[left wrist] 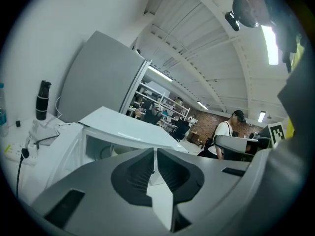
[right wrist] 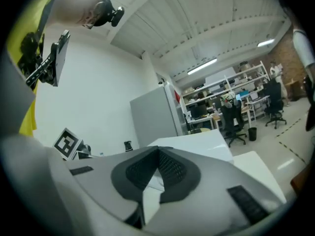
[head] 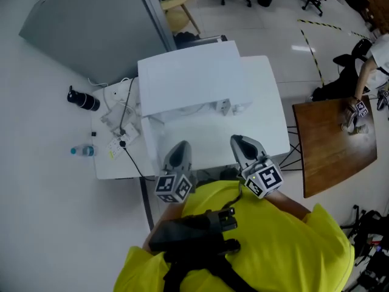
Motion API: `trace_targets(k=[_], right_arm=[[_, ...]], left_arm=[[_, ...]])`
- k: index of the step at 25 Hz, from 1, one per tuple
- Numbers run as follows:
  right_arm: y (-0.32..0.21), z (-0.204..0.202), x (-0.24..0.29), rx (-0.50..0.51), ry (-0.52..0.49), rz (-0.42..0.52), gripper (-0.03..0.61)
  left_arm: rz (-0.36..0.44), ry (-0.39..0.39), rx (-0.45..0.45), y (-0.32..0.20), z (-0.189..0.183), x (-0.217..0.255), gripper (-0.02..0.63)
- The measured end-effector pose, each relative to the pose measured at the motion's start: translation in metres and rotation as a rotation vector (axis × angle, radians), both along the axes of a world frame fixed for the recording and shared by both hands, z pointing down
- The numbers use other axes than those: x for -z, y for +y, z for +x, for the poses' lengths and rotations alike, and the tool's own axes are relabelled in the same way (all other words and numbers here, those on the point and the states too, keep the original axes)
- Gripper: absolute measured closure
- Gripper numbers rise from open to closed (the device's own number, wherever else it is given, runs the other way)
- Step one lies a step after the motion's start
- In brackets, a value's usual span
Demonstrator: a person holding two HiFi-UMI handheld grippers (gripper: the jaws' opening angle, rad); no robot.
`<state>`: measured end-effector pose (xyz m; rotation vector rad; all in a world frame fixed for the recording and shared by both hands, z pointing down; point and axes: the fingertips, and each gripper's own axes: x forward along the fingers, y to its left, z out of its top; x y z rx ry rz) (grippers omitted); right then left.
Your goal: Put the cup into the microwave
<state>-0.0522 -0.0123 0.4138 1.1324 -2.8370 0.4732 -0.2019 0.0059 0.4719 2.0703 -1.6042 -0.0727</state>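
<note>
- Across the middle of the floor stands the white desk (head: pixel 267 102), with a tall grey panel (head: pixel 91 23) behind its far left corner.
- On the desk sits the white microwave (head: pixel 188 75), its front turned toward the person in the yellow shirt (head: pixel 273 242). In the left gripper view the front is open and the hollow inside shows.
- Off to the right is a brown desk (head: pixel 334 148), well apart from the white one.
- Over the near edge of the white desk, the left hand-held gripper (head: pixel 179 148) points at the microwave. Its jaws are pressed together with nothing between them.
- Just beside it, not touching, the right hand-held gripper (head: pixel 243 142) points the same way. Its jaws are also closed tight and empty.
- At the desk's left edge a black bottle (head: pixel 83 100) stands upright.
- A clear water bottle (head: pixel 82 151) stands nearer the person.
- Between the bottles and the microwave lies a power strip (head: pixel 121 135) among loose cables.
- Inside the microwave's opening a pale rounded shape shows, which looks like the cup (left wrist: pixel 102 152). It is too dim to be sure.
</note>
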Motion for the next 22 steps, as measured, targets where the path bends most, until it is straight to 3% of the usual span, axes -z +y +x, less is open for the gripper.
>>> trace_targets(k=[4,8,22], right_arm=[[0.002,0.016,0.002,-0.071,0.011,-0.022,0.575],[0.011,0.016,-0.002,-0.080,0.011,-0.038,0.575],[0.006,0.019,-0.005,-0.117,0.034,-0.037,0.575]], left_arm=[[0.051,-0.006,-0.036,-0.008,0.009,0.020,0.601],[0.093,-0.011,-0.037,-0.009,0.011,0.031,0.601],[0.083,-0.026,-0.044,0.001,0.016,0.034,0.601]])
